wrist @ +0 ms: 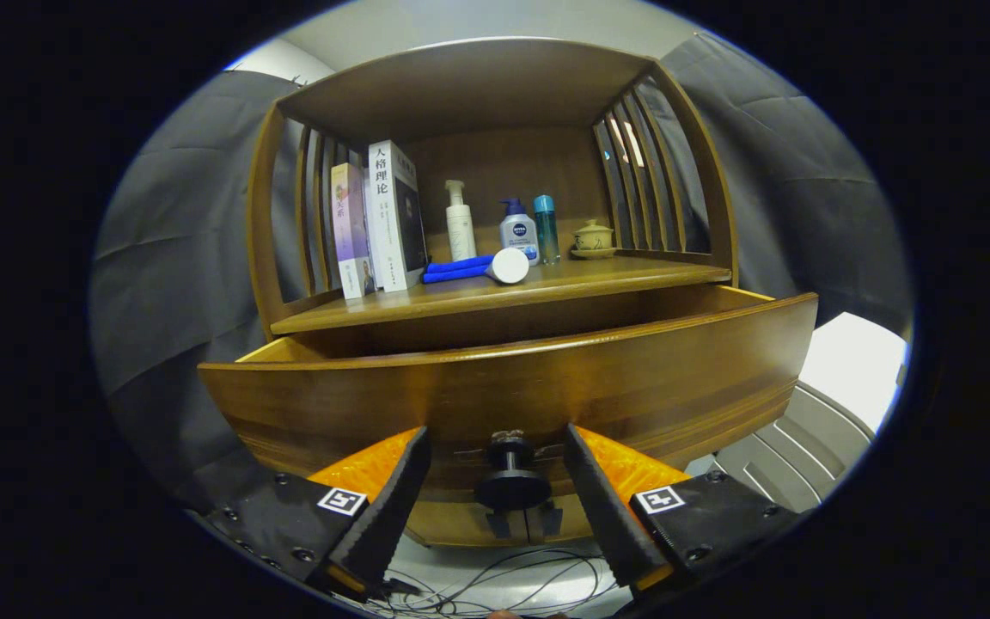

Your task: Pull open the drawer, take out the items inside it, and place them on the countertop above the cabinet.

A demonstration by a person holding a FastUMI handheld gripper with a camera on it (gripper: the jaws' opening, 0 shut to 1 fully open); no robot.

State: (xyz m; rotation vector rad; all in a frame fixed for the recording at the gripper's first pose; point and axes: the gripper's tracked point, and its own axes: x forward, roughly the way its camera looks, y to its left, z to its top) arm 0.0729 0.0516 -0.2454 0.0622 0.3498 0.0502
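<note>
The drawer (508, 383) front hides whatever lies inside it.

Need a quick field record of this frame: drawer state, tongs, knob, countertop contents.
drawer: drawer pulled out, inside hidden behind its front
tongs: tongs open, one finger either side of the knob, not touching it
knob: knob between the fingers
countertop: countertop holds two books, blue cloth, white tube, three bottles, lidded cup
</note>
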